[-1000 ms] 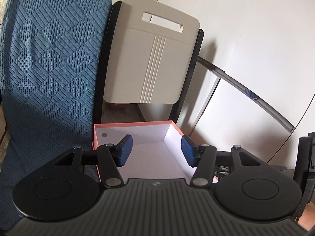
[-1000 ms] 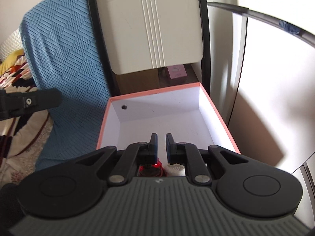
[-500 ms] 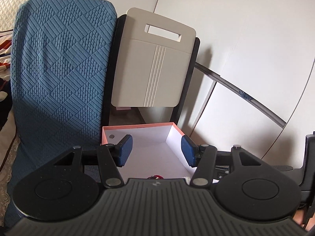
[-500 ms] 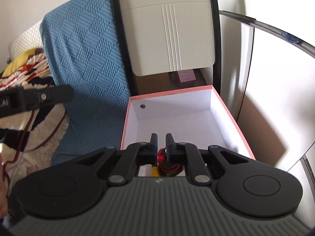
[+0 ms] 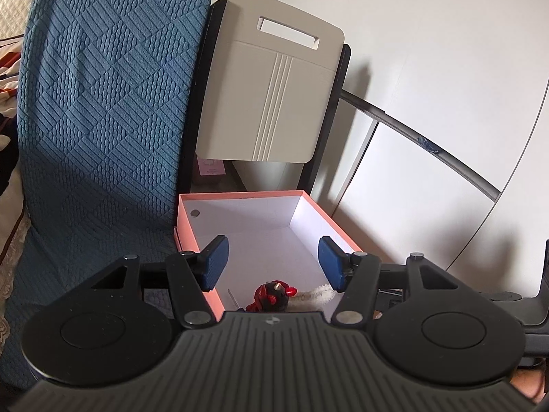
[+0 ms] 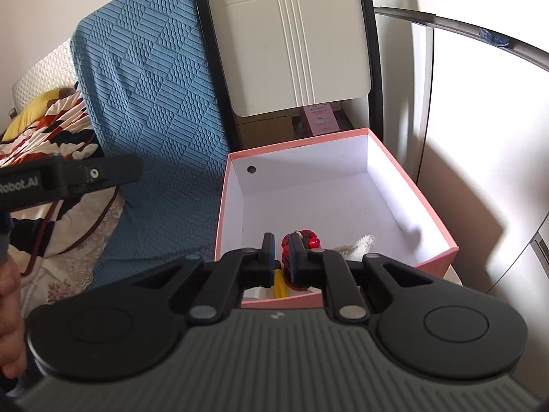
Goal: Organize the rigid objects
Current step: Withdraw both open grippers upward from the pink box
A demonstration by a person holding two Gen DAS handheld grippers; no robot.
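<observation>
A pink box with a white inside (image 5: 310, 202) (image 6: 446, 237) stands open in front of both grippers. At its near end lie a red and black toy (image 5: 274, 293) (image 6: 308, 240), a white fluffy piece (image 5: 317, 292) (image 6: 360, 243) and a yellow item (image 6: 279, 285). My left gripper (image 5: 272, 262) is open and empty above the box's near end. My right gripper (image 6: 281, 250) is shut with nothing between its fingers, above the box's near edge. The left gripper's body shows in the right wrist view (image 6: 68, 175).
A blue quilted cover (image 5: 103, 103) (image 6: 151, 103) hangs to the left of the box. A beige panel with a handle slot (image 5: 274, 92) (image 6: 291, 41) stands behind it. White cabinet doors (image 5: 446, 103) are on the right. Bedding (image 6: 44, 130) lies far left.
Both grippers have pulled back and up from the box, so more of its inside and the items at its near end show. The jaws have not changed.
</observation>
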